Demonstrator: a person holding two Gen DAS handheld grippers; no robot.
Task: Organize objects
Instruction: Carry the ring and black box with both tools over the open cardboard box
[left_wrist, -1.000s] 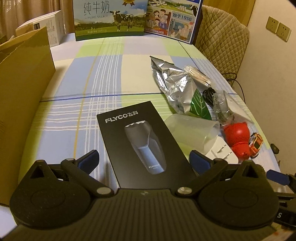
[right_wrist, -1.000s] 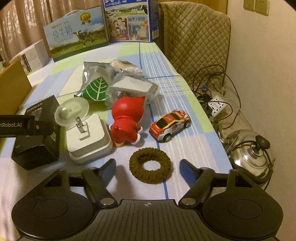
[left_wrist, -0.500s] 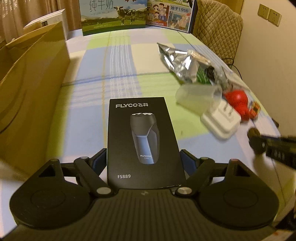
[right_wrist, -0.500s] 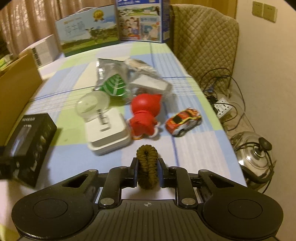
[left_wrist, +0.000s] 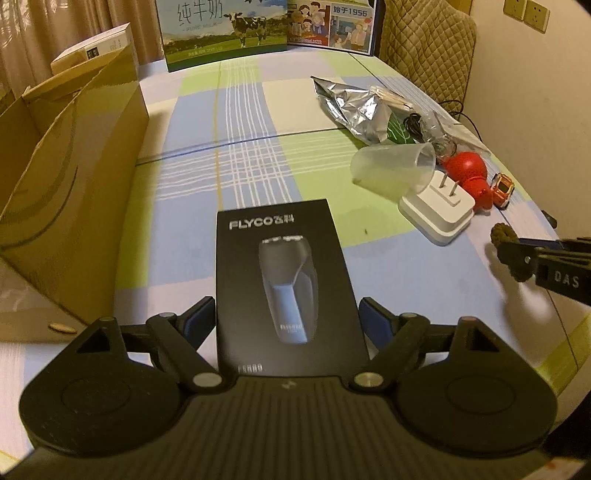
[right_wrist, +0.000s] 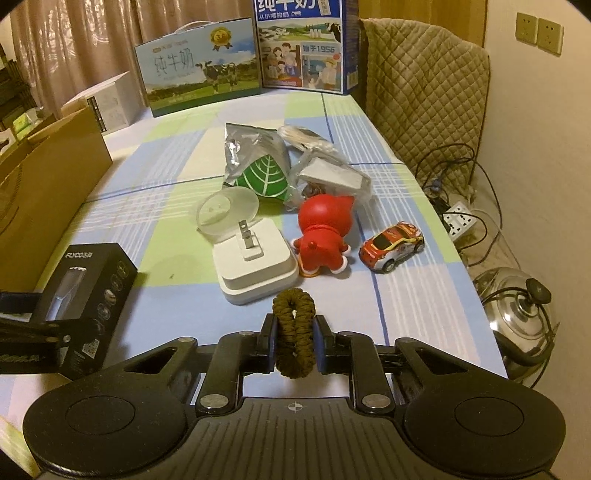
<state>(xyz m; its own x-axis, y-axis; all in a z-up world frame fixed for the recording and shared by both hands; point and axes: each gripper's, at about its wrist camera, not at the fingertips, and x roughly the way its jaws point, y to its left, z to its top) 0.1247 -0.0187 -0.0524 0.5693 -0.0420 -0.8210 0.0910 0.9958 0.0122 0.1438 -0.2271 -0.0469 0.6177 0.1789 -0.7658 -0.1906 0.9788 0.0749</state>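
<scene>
A black FLYCO shaver box (left_wrist: 284, 258) lies lengthwise between the blue pads of my left gripper (left_wrist: 288, 317), which press on its two long sides. The right wrist view shows the same box (right_wrist: 88, 280) at the left edge, gripper fingers clamped on it. My right gripper (right_wrist: 293, 325) is shut on a brown braided hair tie (right_wrist: 293, 306), squeezed flat and standing on edge just above the tablecloth. The hair tie (left_wrist: 513, 254) also shows at the right edge of the left wrist view.
An open cardboard box (left_wrist: 74, 184) stands at the left. Beyond the hair tie lie a white plug adapter (right_wrist: 255, 266), a clear cup (left_wrist: 391, 166), a red figure (right_wrist: 321, 236), a toy car (right_wrist: 391, 245) and a foil bag (right_wrist: 255, 158). Milk cartons (right_wrist: 199, 81) line the back. A steel pot (right_wrist: 517, 314) sits below the table's right edge.
My left gripper moved over the shaver box and narrowed onto its sides. My right gripper shut on the hair tie, which had lain flat, and raised it on edge.
</scene>
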